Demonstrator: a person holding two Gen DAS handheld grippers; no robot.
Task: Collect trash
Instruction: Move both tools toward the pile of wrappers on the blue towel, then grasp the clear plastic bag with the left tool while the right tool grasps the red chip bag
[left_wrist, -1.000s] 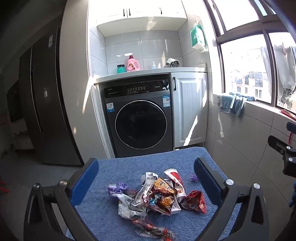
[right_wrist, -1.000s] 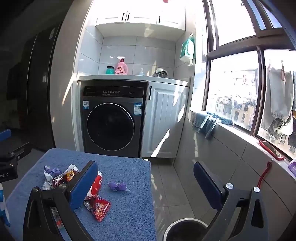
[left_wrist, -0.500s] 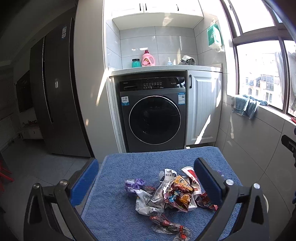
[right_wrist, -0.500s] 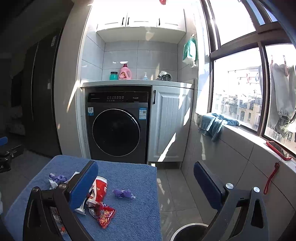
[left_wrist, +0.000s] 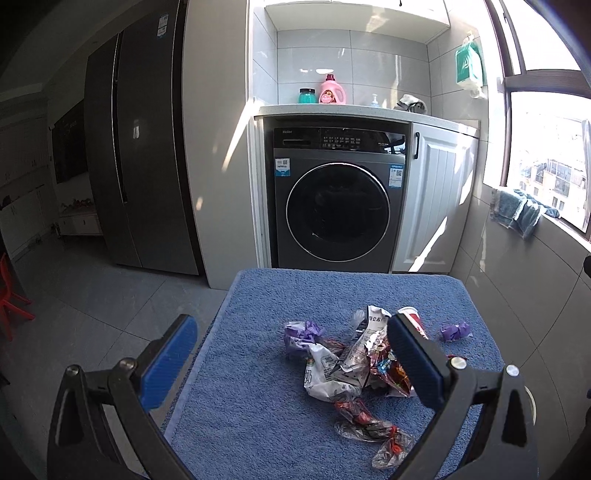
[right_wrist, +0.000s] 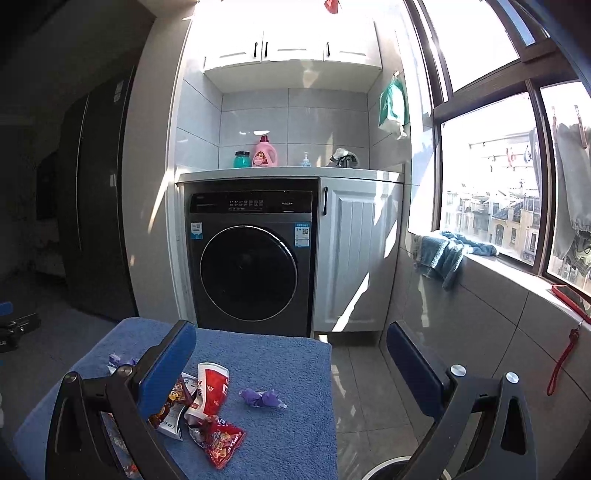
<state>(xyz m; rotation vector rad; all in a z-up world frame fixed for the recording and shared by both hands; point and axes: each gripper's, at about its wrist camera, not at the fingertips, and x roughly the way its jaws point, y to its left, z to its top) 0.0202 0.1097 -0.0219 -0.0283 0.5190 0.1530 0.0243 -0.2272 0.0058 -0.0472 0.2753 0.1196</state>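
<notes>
"haier" stands on the washing machine top left; the wrappers' print is too small to read

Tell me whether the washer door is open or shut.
Shut: the washer door sits flush in its front panel, its round rim unbroken in both views.

This is a home laundry nook on a sunlit balcony. Straight ahead of the left claw a front-loading washing machine sits built in under a white counter, beside a white cabinet door. A pink detergent bottle and a teal jar stand on the counter against grey wall tiles. Wall cupboards hang above. To the right of the right claw a large window looks onto apartment blocks, with a blue towel draped over its sill. Left of the washer stands a tall dark refrigerator.
</notes>
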